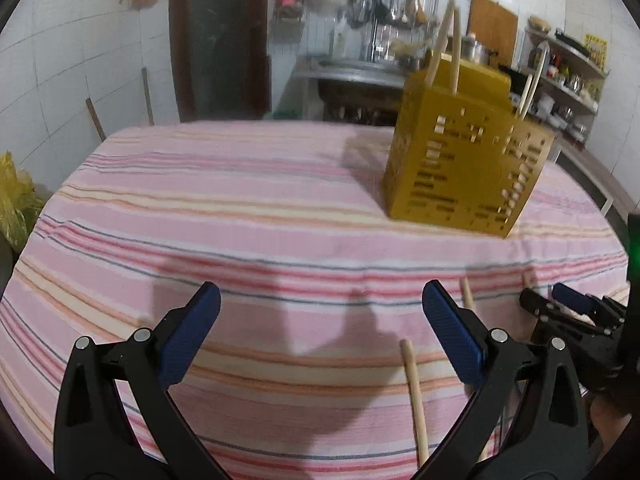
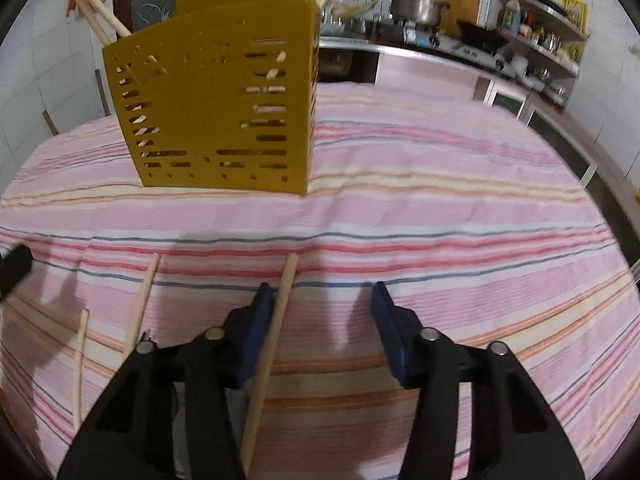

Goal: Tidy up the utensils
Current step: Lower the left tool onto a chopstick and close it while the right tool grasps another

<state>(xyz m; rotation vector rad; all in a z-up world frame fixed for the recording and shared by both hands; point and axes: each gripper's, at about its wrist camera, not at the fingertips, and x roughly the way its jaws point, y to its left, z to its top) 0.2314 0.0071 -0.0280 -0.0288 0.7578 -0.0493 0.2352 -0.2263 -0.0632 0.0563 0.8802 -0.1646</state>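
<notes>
A yellow slotted utensil holder (image 1: 464,160) stands on the striped cloth and holds several wooden sticks; it also shows in the right wrist view (image 2: 216,112). My left gripper (image 1: 320,300) is open and empty above the cloth, with a wooden stick (image 1: 416,396) lying just inside its right finger. My right gripper (image 2: 322,296) is open, and a wooden stick (image 2: 272,344) lies on the cloth between its fingers, close against the left pad (image 2: 256,332). Two more sticks (image 2: 138,312) lie to its left. The right gripper also shows in the left wrist view (image 1: 568,300).
The table is covered by a pink striped cloth (image 2: 440,208). Behind it are a kitchen counter with a pot (image 2: 416,6) and shelves of jars (image 2: 540,32). A yellow bag (image 1: 16,200) sits at the left edge. The left gripper's tip (image 2: 14,268) shows at the far left.
</notes>
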